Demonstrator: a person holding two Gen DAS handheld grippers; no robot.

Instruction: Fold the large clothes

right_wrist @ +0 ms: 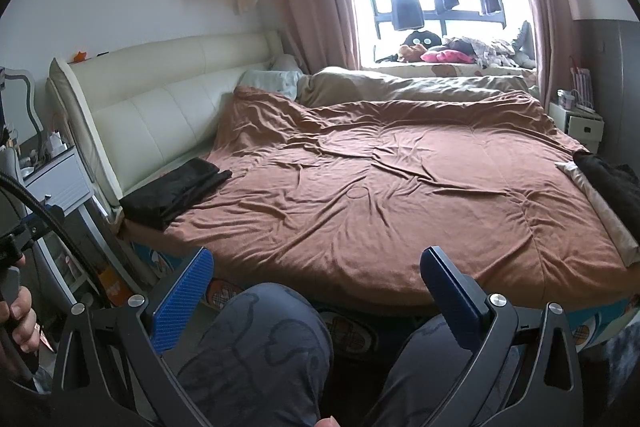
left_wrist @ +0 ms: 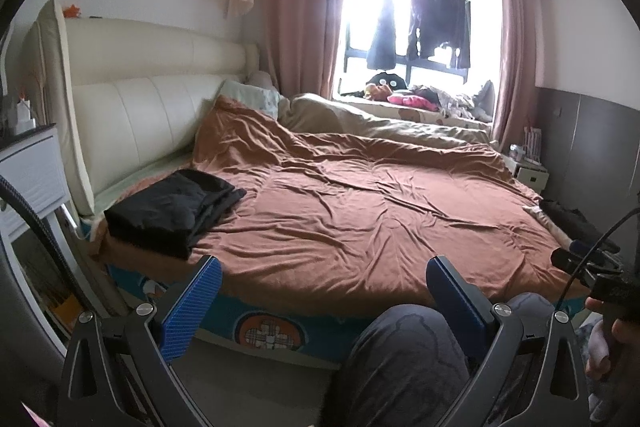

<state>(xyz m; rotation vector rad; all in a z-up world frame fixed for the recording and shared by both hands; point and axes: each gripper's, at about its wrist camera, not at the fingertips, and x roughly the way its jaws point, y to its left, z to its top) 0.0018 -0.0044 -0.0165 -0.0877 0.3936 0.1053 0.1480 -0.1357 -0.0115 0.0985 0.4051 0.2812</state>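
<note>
While folded black clothes (left_wrist: 176, 209) rest bedside, left claw (left_wrist: 320, 291) gapes; right claw (right_wrist: 318, 281) too.

We saw both pictures lit by daylight from the window (left_wrist: 404, 23) at the far side of the room. The panes were blown out to white, and glare bled over the dark clothes (left_wrist: 440, 23) hung against them, leaving those as flat silhouettes. The brown duvet (left_wrist: 360, 211) took soft, even light, its creases marked by shallow shadows. The near floor under the bed's edge was dim. Fisheye distortion bowed the headboard (right_wrist: 160, 107) and walls, and a black vignette closed each corner. The far sill looked soft and hazy; the near blue pads (right_wrist: 182, 303) were sharp.
</note>
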